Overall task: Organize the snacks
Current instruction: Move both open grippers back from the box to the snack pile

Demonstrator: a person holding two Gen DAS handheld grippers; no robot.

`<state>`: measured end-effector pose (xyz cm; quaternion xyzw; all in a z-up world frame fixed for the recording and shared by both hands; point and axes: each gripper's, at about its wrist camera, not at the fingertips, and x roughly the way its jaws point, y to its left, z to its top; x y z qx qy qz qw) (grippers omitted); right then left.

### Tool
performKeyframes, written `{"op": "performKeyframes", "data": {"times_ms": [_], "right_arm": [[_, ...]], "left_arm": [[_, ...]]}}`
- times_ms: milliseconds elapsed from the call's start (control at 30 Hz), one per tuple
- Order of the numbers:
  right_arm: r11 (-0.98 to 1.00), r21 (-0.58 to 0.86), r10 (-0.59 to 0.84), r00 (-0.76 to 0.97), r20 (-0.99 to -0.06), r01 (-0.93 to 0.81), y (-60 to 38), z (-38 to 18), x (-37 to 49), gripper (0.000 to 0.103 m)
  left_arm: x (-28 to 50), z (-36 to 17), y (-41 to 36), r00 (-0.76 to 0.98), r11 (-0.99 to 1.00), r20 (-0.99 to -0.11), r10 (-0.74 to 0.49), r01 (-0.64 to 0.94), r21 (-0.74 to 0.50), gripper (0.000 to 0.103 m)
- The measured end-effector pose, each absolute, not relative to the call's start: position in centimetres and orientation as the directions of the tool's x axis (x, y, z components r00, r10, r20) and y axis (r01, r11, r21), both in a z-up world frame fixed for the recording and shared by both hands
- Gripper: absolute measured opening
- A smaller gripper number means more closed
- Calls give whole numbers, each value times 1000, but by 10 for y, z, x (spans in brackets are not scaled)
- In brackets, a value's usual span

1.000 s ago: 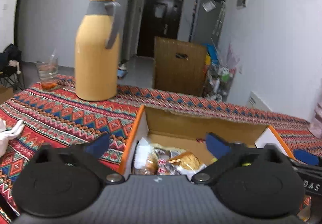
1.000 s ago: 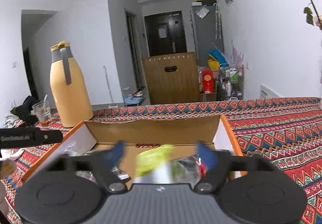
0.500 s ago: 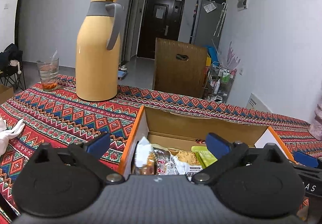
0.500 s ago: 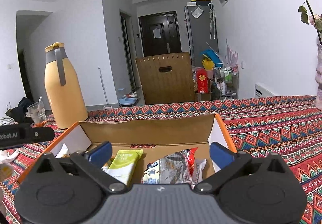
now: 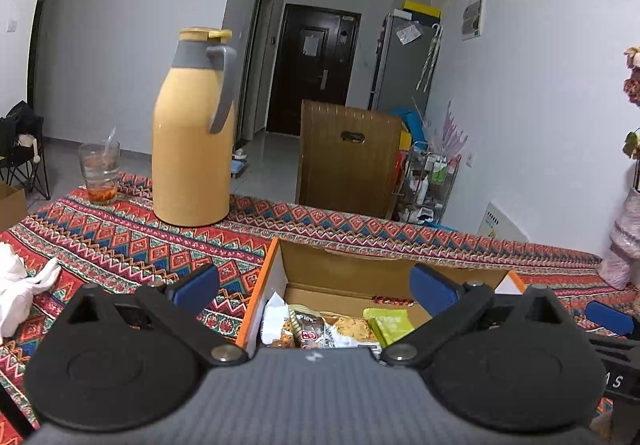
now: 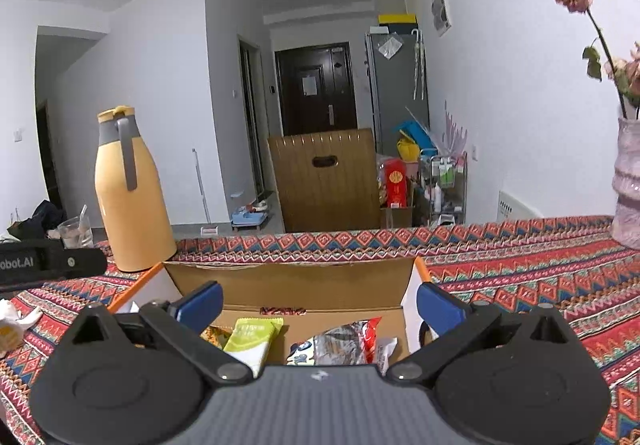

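Patterned red cloth (image 6: 520,277) covers the table on which an open cardboard box (image 6: 288,285) sits, and both claws hover at its near edge. From the right wrist view, the right gripper (image 6: 318,303) stands spread wide with nothing between its blue pads (image 6: 200,303), looking straight over the box mouth; this reads as a pause between placements, not a grasp. Just below it inside the box lie a green packet (image 6: 250,341) and a silver and red packet (image 6: 344,341), side by side on the box floor with bare cardboard behind them. The left gripper (image 5: 316,287) is likewise splayed and empty, poised over the box's left half, where a cluster of snack packets (image 5: 320,329) leans against the orange-edged left wall (image 5: 260,293).

Outward, the box walls rise on all sides, so any reach for the packets probably has to come from above, and the back strip is the open room left for more. To the left of the box stands a tall yellow flask (image 5: 192,149), well apart, with a drinking glass (image 5: 99,173) beyond it. A white crumpled cloth (image 5: 20,285) lies at the left edge. On the far right a vase (image 6: 630,185) stands near the table's back edge. Both sides of the box offer free cloth for moving.
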<state>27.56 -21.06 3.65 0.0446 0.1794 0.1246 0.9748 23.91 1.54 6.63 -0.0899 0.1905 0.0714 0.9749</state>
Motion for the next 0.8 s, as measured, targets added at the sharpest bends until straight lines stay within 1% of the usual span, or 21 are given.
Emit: {"op": "performKeyframes", "data": {"times_ms": [300,600,800], "right_arm": [[966,117,258,909,-328,-232,-219,48,239,103],[959,124,283,893,-350,-255,-219,47,197,103],[954,149,297,875,-382,-259,-218,38,172,103]], "left_arm": [[204,77,20,921,979,-379,91,-152,-134,103],[163,74,33,915,978,-391,100,-162,-129,103],[142,59,42,899,980,-424,110,-170,-105,103]]}}
